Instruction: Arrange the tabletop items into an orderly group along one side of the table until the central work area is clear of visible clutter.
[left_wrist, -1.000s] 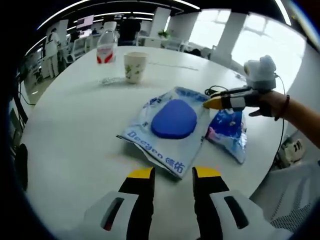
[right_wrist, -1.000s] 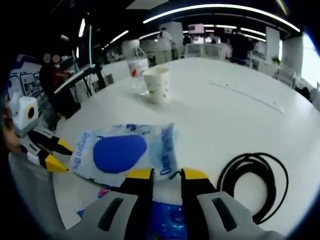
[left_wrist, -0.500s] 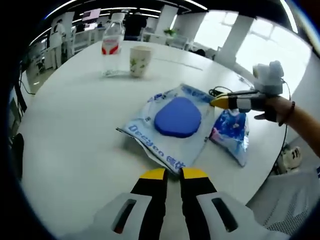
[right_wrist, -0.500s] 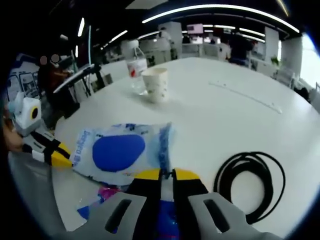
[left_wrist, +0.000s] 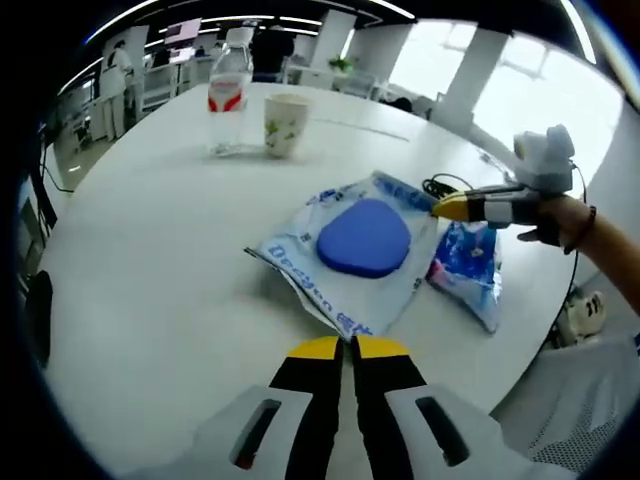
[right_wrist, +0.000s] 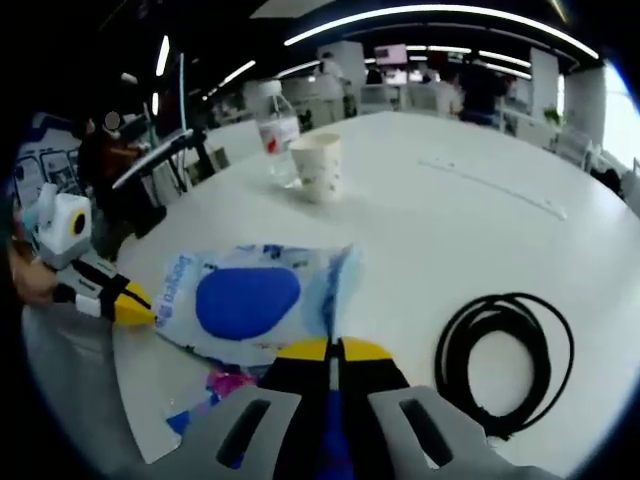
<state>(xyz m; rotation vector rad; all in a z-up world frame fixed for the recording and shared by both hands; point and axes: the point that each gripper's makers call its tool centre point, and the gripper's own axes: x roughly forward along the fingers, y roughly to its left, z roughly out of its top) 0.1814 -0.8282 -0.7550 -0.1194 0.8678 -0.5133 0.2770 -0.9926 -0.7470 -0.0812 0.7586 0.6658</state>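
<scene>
Left tool (left_wrist: 346, 349): yellow-tipped jaws pressed together on the near corner of the clear packet (left_wrist: 350, 262), which holds a blue oval pad and carries blue lettering.
Right tool (right_wrist: 329, 349): jaws pinched together on the opposite edge of the same packet (right_wrist: 255, 300) — in the left gripper view it reaches in from the right (left_wrist: 450, 208), held by a hand (left_wrist: 560, 215) with a wrist band.
Clear packet: lies on the round white surface (left_wrist: 150, 250), stretched between the two tools.
Blue printed packet (left_wrist: 465, 268): just right of the clear packet, partly tucked under its edge; in the right gripper view it lies below the right tool's jaws (right_wrist: 215, 395).
Paper cup (left_wrist: 284, 123): upright at the far side of the surface, just beside a water bottle (left_wrist: 229, 90) with a red label.
Black cable (right_wrist: 508, 352): coiled on the surface, right of the right tool — apart from the packets.
Background: office desks and ceiling strip lights beyond the surface.
</scene>
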